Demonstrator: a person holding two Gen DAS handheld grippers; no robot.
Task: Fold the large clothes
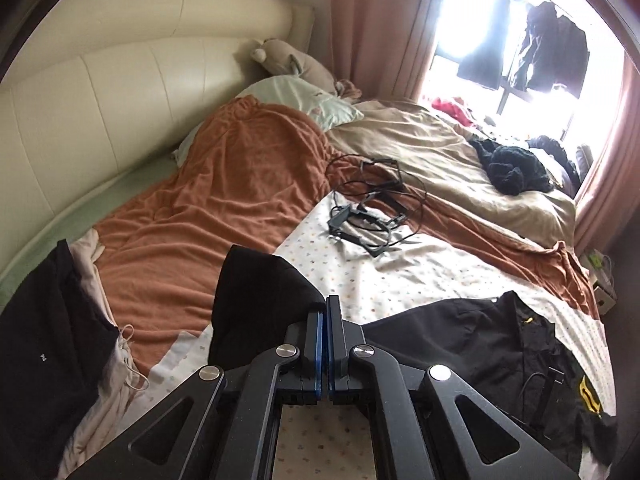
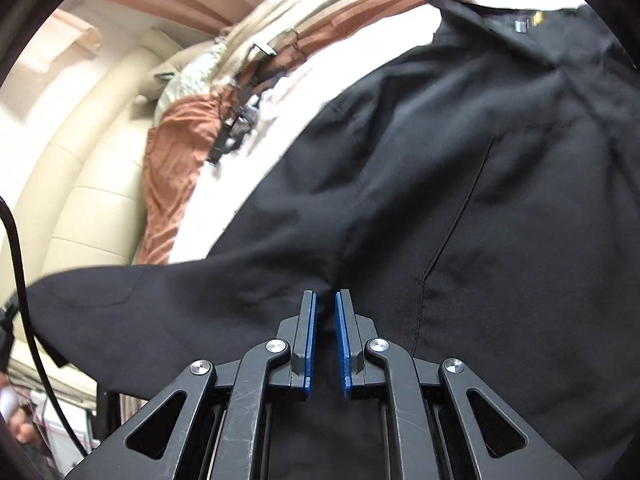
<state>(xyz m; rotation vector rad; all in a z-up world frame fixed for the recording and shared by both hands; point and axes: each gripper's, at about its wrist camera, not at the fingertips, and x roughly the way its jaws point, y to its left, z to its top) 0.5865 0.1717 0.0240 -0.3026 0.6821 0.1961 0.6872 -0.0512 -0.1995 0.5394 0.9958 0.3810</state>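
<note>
Both tools (image 1: 324, 312) (image 2: 325, 308) grip black jacket (image 2: 460, 184); no legible text.

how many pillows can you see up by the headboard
1: a pale green pillow at the head of the bed, its lower part under the orange blanket, a stuffed toy behind it. More may be hidden underneath.

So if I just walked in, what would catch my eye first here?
Probably the black fabric jacket spread on the dotted white sheet, with the left tongs pinched on one end of it. Behind lie a rumpled rust-orange blanket and a tangle of black cables.
</note>
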